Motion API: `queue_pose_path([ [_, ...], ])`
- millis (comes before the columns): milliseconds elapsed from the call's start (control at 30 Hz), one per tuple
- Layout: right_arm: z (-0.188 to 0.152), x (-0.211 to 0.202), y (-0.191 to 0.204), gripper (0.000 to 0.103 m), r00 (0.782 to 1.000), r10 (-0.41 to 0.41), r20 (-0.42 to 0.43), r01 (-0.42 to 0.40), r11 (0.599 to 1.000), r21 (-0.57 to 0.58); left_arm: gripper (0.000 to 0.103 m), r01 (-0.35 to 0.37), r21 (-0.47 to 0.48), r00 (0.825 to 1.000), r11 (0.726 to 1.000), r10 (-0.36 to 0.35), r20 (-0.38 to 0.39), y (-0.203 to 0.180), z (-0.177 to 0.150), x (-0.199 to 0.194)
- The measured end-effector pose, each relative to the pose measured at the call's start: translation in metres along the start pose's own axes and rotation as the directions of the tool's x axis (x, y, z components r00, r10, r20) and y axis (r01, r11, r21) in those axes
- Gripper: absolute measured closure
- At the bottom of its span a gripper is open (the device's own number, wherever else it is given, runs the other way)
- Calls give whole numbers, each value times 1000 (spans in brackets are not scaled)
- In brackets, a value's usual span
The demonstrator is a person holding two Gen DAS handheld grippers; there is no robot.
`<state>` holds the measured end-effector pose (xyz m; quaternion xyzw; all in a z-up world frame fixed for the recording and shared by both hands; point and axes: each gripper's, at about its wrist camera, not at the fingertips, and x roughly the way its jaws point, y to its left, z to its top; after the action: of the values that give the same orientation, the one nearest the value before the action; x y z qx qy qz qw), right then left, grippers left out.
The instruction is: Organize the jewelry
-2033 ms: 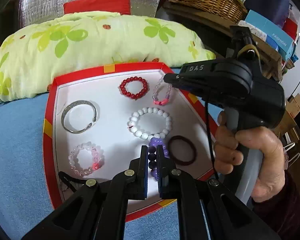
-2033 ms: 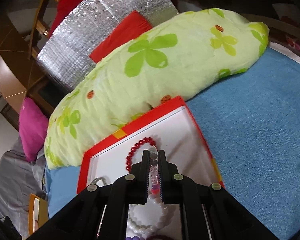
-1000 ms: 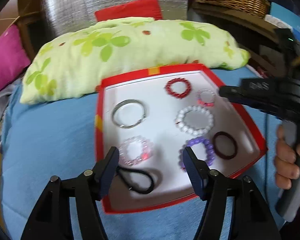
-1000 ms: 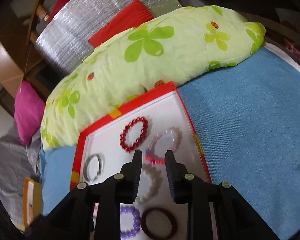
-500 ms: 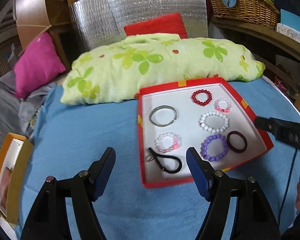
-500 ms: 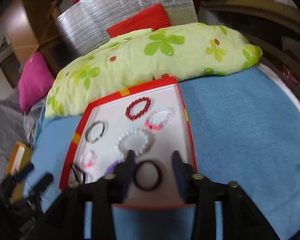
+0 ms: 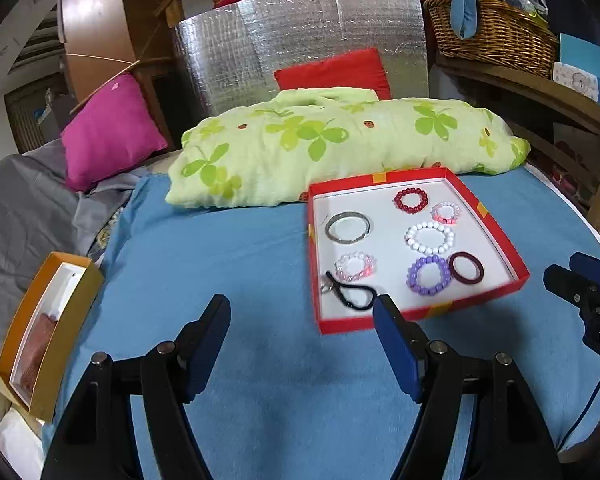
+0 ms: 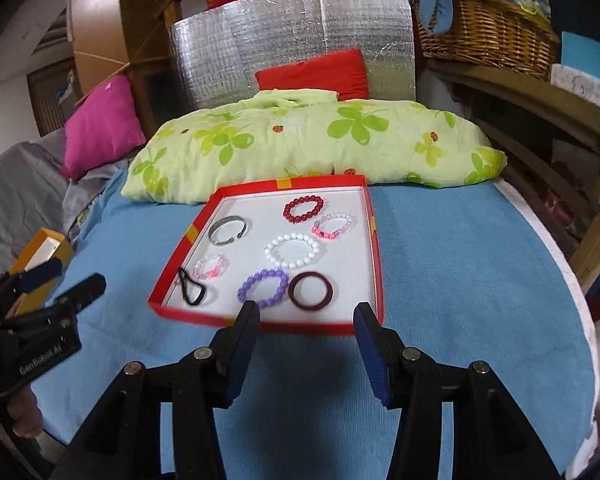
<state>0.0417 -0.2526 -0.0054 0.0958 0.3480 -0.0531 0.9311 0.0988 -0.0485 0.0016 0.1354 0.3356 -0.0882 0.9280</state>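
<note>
On the blue bedspread, the red tray point(image 8: 374, 264) holds eight pieces laid apart, among them a purple bead bracelet point(image 8: 263, 282) and silver bangle point(image 8: 228, 231); sorting looks finished. Left hand-held gripper point(image 7: 302, 342) and right hand-held gripper point(image 8: 308, 344) hang spread and empty.

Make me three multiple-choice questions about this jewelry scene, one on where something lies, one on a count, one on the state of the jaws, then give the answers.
1. Where does the dark red ring lie in the red box?
A. beside the purple bead bracelet
B. on the pillow
C. outside the box

2. How many pieces lie in the box?
A. four
B. eight
C. twelve

3. How do the jaws of the right gripper stand?
A. clamped on a bracelet
B. apart and empty
C. holding the box

Answers: 1 A, the two lie side by side at the near edge. 2 B, eight loops count out on the white floor. 3 B, only blue cloth and the box rim show between them.
</note>
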Motion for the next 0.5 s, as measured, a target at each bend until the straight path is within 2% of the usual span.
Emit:
queue_pose_path([
  [200,-17,-30,17,50,1000,0,20,1,999,-45,29,-9,-17,1000,1000,9,6,12,-16,-26],
  [500,-45,-65,31,49,1000,2,26,-1,999,-49,29,-39,-55,998,998,42,44,30,-40,-58],
])
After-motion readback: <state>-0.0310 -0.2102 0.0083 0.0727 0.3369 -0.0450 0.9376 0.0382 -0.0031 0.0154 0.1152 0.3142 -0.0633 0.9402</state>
